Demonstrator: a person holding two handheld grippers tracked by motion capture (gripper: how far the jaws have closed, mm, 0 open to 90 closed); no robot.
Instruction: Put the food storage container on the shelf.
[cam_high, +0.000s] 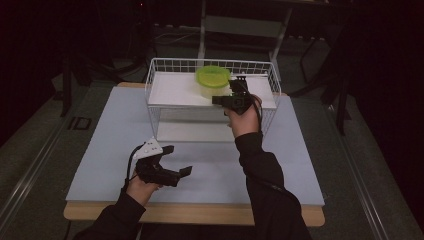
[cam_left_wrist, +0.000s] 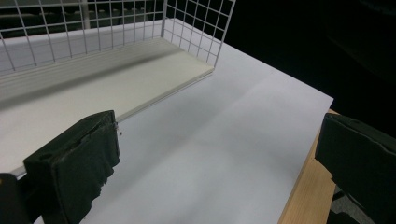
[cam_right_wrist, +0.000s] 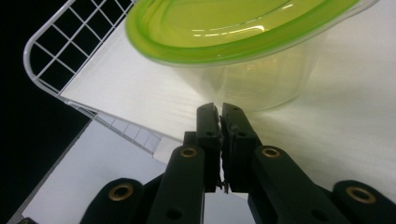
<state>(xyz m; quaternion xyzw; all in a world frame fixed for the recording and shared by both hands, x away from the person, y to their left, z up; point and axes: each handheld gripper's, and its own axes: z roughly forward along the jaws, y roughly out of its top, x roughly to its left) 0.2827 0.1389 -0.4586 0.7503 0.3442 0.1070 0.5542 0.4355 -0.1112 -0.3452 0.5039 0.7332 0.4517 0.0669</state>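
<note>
While your right gripper (cam_high: 239, 92) hangs over the front edge of the wire basket's (cam_high: 159, 65) upper shelf, its jaws are pressed together with nothing between them, as the right gripper view shows, their tips just short of the container (cam_right_wrist: 261, 79). That container is a clear plastic tub with a green lid (cam_high: 213, 76), and it stands upright on the white shelf board (cam_high: 172, 90) inside the basket, toward the right half, just beyond your right gripper. From the right gripper view you see the lid from slightly below, seated on the tub, and the basket's rounded wire corner (cam_right_wrist: 42, 51) off to the left. Your left gripper (cam_high: 175, 161) is low over the pale tabletop (cam_high: 210, 170), near its front edge and well apart from the basket; its jaws are spread wide and hold nothing, and in the left gripper view the two black pads (cam_left_wrist: 77, 163) frame bare tabletop, with the basket's lower board (cam_left_wrist: 93, 88) ahead.
</note>
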